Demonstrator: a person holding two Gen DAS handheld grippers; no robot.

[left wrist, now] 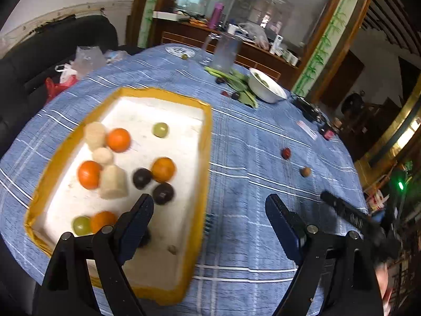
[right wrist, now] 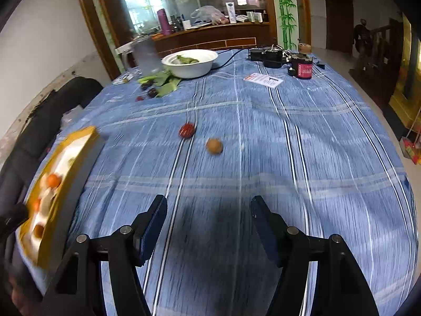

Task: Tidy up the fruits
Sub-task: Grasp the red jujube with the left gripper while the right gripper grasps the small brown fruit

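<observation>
Fruits mostly sit in the yellow-rimmed tray; a red fruit and a brown fruit lie apart on the counter. Right gripper and left gripper hover empty, jaws spread. Likely next: reach forward for the brown one.

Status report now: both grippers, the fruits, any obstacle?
Left gripper open, empty, by tray. Right gripper open, empty. Red fruit, brown fruit loose on tablecloth. Nothing in the way.

Left hand-held gripper spread wide, empty, over tray right edge. Oranges, grapes, dark fruits inside tray; red fruit right of tray.
</observation>
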